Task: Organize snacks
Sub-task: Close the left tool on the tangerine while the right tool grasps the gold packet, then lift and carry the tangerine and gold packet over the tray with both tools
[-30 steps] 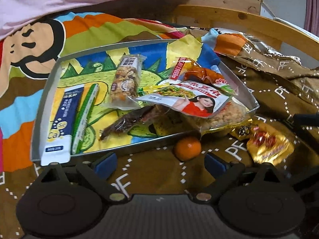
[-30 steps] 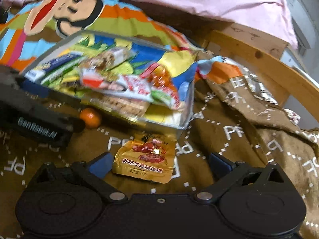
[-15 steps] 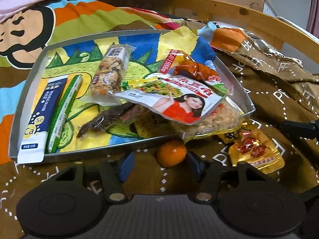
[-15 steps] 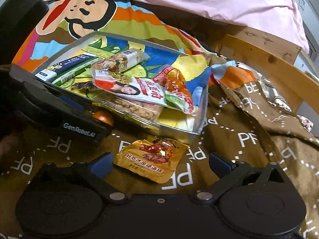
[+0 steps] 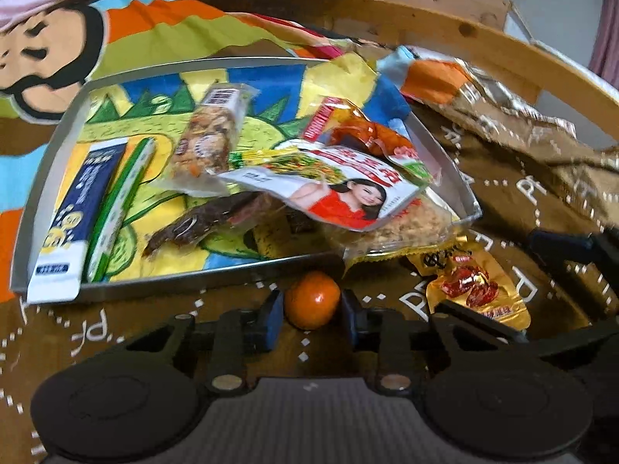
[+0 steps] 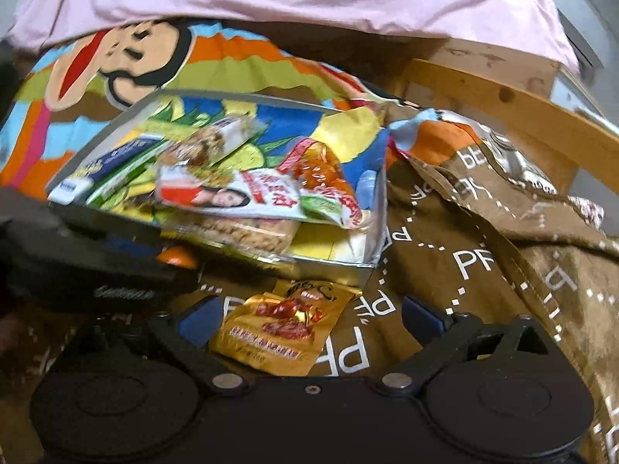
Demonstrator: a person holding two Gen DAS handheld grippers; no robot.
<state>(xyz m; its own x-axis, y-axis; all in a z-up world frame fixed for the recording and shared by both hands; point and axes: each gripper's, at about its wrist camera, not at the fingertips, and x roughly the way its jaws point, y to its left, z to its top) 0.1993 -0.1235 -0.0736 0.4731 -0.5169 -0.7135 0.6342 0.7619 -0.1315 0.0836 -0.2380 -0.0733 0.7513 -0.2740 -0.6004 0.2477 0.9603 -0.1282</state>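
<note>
Snacks [image 5: 332, 193] in tray [image 5: 185, 282]; blanket [image 6: 472, 259] reads "PF".

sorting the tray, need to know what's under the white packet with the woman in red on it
Under the white packet a clear bag of pale crumbly snack sticks out toward the tray's near corner, and a dark reddish wrapped snack reaches beneath its left edge. Anything under its middle is covered.

Pretty dim, warm indoor light. Heavy fisheye bending at the edges, black corners. Motion blur all over, worst in the right wrist view. Bit of glare on the gold packet [image 6: 278, 332] and the orange [image 5: 312, 299]. Soft shadows under the tray [image 5: 185, 284] front edge.
</note>
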